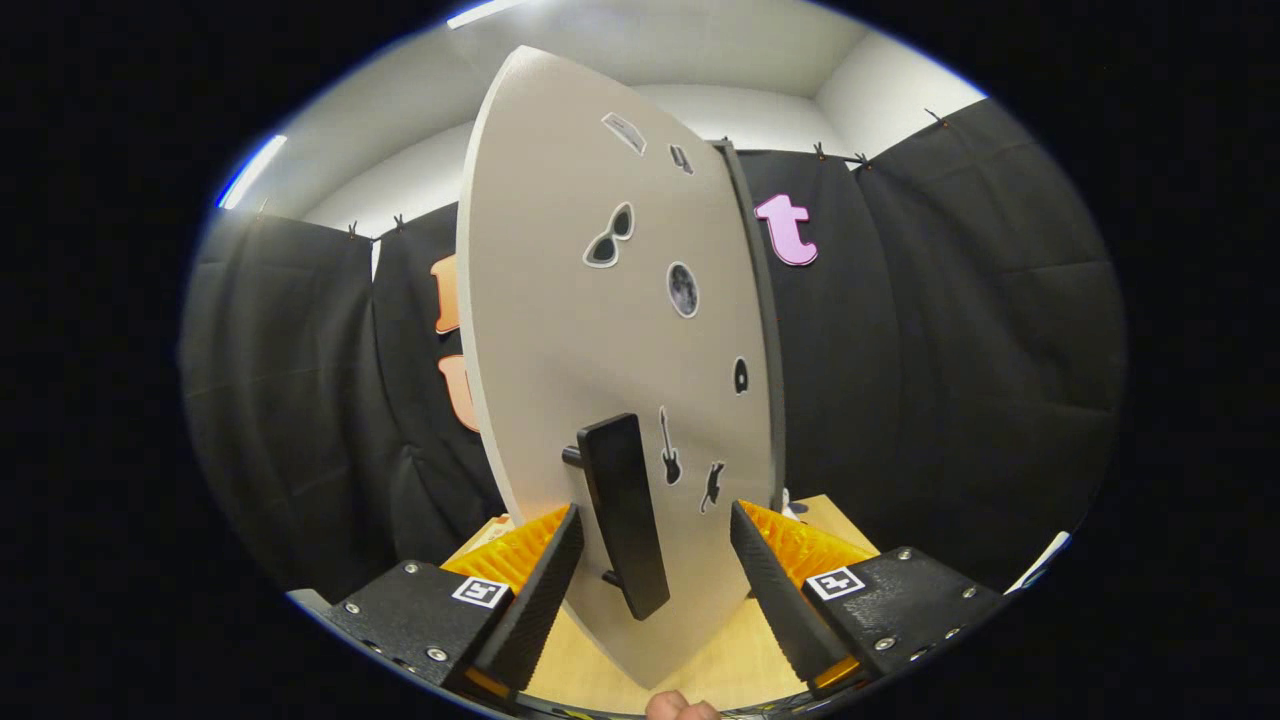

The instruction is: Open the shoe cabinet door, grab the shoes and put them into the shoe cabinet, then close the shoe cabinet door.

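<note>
The tongs (655, 535) are wide open, with one finger on each side of the black handle (622, 515). Neither finger touches it. The handle sits on the pale shoe cabinet door (590, 340), which stands tall just ahead of the fingers. Little stickers (683, 290) dot the door. A wooden worktop (735, 655) lies below.
</note>
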A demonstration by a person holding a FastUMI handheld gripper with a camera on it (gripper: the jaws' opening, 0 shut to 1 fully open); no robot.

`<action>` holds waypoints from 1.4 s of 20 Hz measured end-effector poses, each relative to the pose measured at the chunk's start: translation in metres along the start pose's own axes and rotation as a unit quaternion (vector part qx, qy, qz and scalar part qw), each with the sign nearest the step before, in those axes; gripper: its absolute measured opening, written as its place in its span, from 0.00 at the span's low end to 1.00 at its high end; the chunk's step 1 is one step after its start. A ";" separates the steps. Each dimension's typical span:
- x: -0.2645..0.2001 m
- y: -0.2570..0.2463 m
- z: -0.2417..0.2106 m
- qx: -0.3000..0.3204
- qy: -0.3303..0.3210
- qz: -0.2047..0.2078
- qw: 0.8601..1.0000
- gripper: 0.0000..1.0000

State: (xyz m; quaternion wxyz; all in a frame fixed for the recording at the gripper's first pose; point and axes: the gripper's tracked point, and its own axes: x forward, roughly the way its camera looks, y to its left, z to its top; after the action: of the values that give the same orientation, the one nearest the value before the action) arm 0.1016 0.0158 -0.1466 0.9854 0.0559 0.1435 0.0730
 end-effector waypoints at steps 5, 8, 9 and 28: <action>0.033 0.044 0.005 -0.004 -0.009 0.000 1.000 0.94; 0.057 0.061 0.005 -0.012 -0.010 -0.004 1.000 0.94; 0.065 0.067 0.004 -0.015 -0.008 -0.005 1.000 0.94; 0.176 0.109 0.006 0.003 -0.008 0.002 1.000 0.93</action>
State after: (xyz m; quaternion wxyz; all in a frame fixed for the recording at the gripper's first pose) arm 0.2558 0.1508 -0.1751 0.9862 0.0595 0.1353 0.0745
